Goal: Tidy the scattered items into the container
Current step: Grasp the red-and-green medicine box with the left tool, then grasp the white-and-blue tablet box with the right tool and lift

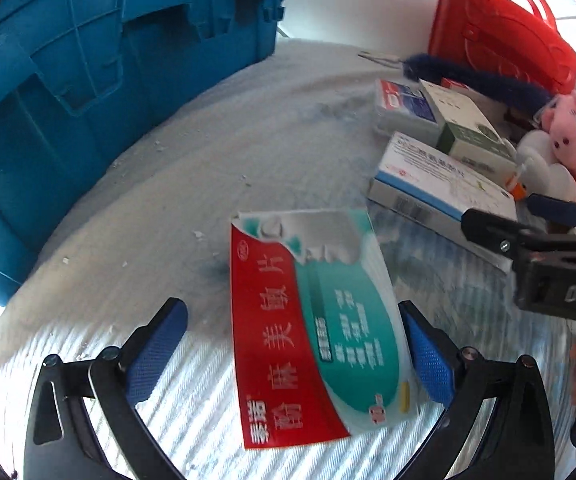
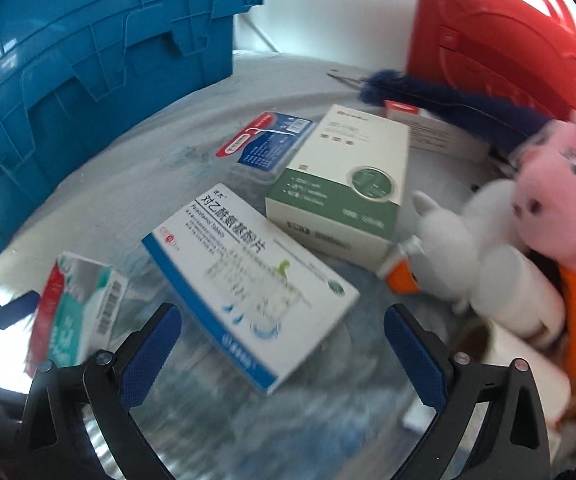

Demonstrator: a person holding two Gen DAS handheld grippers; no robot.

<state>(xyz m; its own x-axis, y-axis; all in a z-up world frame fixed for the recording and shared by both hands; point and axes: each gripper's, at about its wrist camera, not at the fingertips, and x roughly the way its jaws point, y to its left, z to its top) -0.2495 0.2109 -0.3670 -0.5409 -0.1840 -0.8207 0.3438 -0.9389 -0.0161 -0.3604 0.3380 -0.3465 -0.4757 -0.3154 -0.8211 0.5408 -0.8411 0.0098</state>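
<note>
The red-and-teal medicine box point(image 1: 312, 332) lies flat on the pale ribbed mat point(image 1: 216, 152), its top flap torn open, and I have it between the fingers of my left gripper point(image 1: 294, 344). The jaws are spread wide: the right pad point(image 1: 428, 360) sits just beside the box's edge, though I cannot tell if it touches, and the left pad is well apart from it.

Just beyond it lies the white-and-blue tablet box point(image 2: 248, 276), flat and skewed, with my right gripper point(image 2: 282, 354) held over its near end, jaws released and gripping nothing. In the left view the right gripper comes in from the right edge, close over that same box.

Behind it are a green-and-white carton point(image 2: 344, 184) and a clear floss-pick case point(image 2: 266, 144) with a blue label (the print is too blurred for me to read). To the right, crowded together, I see a pink plush pig point(image 2: 556, 204), a white plush toy point(image 2: 452, 240) and a dark blue fuzzy brush point(image 2: 440, 100).

The blue crate point(image 1: 88, 80) stands at the mat's far left. A red plastic case point(image 2: 500, 44) with handles stands at the far right.
</note>
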